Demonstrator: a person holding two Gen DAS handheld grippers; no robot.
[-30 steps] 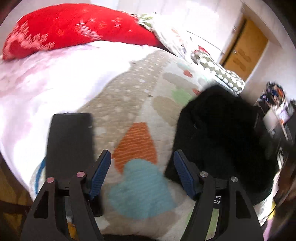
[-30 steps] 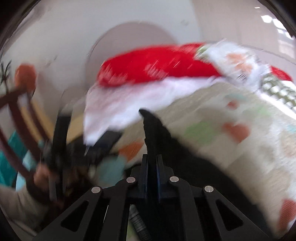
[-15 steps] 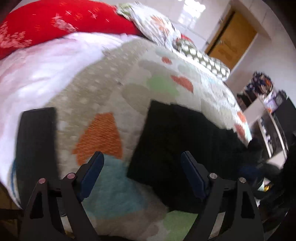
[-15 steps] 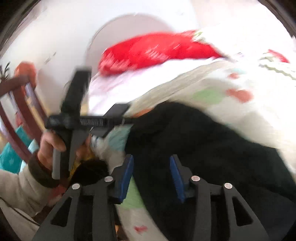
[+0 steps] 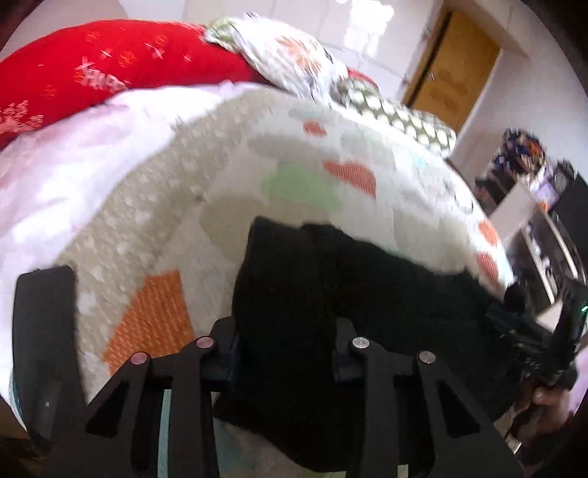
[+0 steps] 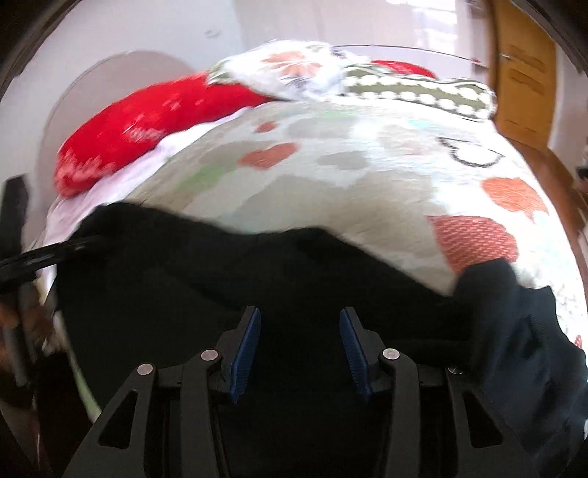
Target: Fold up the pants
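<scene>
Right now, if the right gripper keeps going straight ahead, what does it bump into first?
Most likely the black pants. The right gripper has its jaws open with the dark cloth spread directly ahead of them; the patterned blanket lies beyond. Depth is hard to judge here.

Both fisheye views are brightly lit by daylight, and the white wall [image 5: 330,22] at the top is blown out to glare. Straight lines are bent strongly toward the dark circular rim. Motion blur softens the heart-patterned quilted bedspread [image 5: 228,176] and the red snowflake-patterned pillow [image 6: 147,114], more heavily in the right wrist view. The black fabric pants [image 6: 205,279] are rendered as an almost featureless dark mass with smeared edges, its folds barely readable.
</scene>
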